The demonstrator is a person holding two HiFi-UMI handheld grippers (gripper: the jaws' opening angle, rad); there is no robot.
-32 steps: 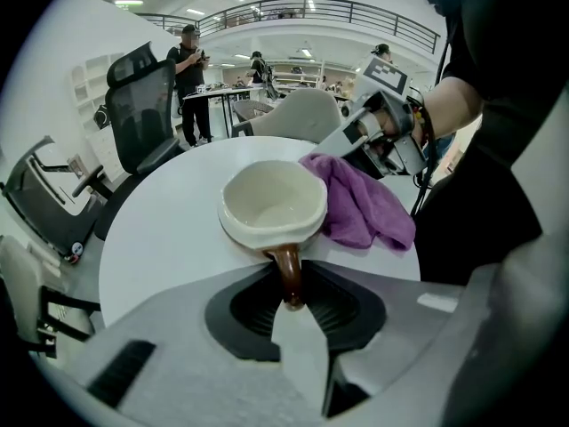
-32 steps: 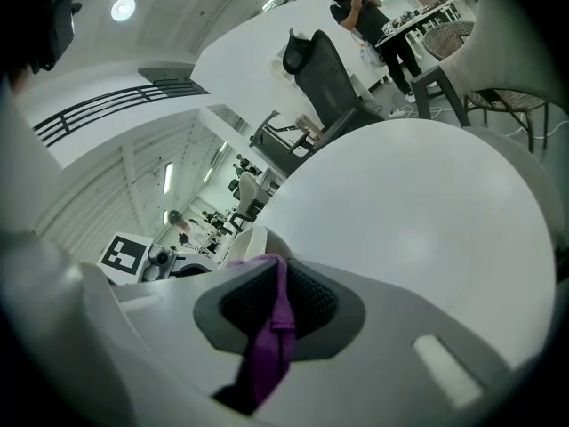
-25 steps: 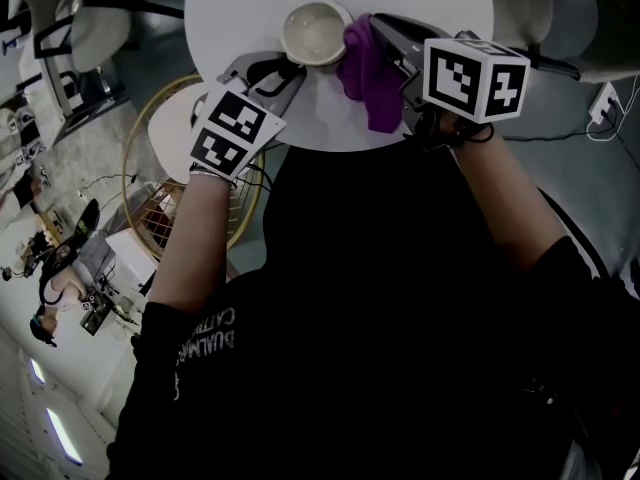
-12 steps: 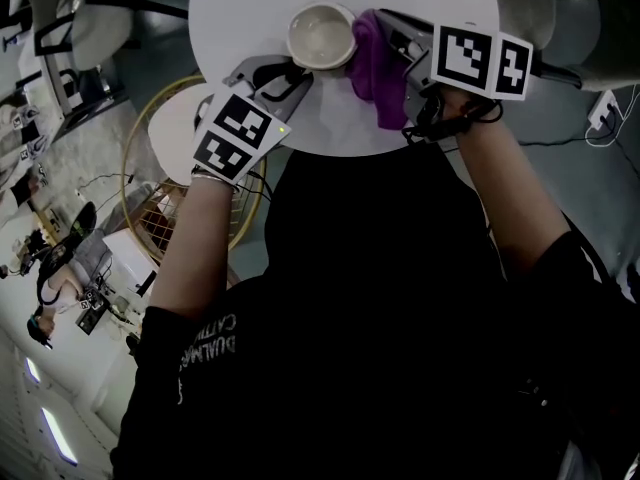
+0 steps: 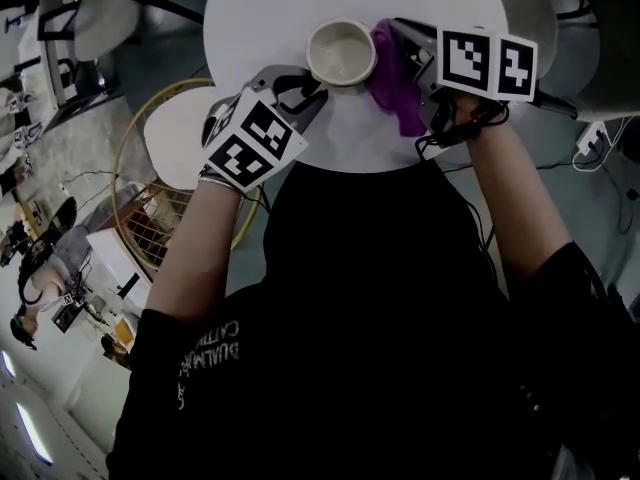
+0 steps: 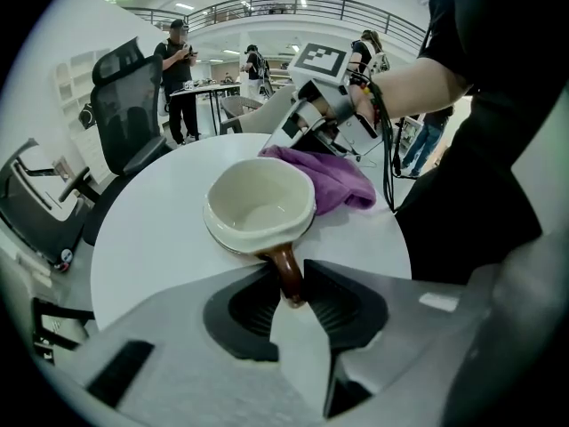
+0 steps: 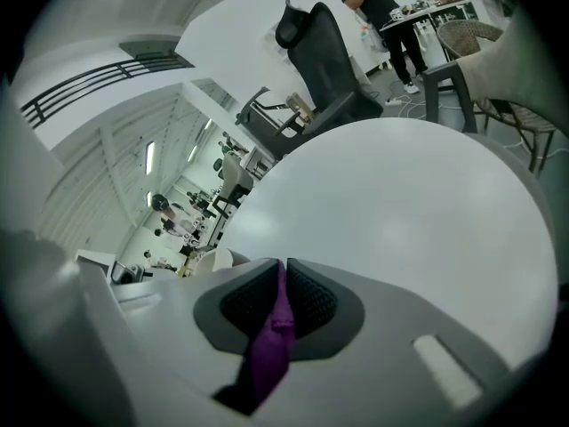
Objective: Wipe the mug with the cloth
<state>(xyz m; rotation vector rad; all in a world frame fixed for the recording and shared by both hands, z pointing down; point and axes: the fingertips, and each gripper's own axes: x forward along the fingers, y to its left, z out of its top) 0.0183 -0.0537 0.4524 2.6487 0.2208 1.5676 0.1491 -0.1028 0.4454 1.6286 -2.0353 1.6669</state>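
A cream mug [image 5: 342, 53] with a brown handle [image 6: 286, 269] stands upright on the round white table [image 5: 270, 18]. My left gripper [image 5: 306, 88] [image 6: 286, 285] has that handle between its pads; the jaws have just been opening, and the pads still lie against the handle. A purple cloth [image 5: 396, 76] [image 6: 333, 181] lies against the mug's right side and trails onto the table. My right gripper [image 5: 392, 36] [image 7: 283, 292] is shut on the cloth [image 7: 267, 354], which hangs from between its pads.
A wicker chair [image 5: 150, 208] with a white cushion stands left of the table, under my left arm. A black office chair [image 6: 129, 105] is beyond the table's far side, and a person [image 6: 178, 60] stands further back. A cable [image 5: 595, 133] lies on the floor at the right.
The right gripper and its cloth have shifted a little along the mug's right side. The left gripper has stayed at the handle. The mug has kept its place on the table.
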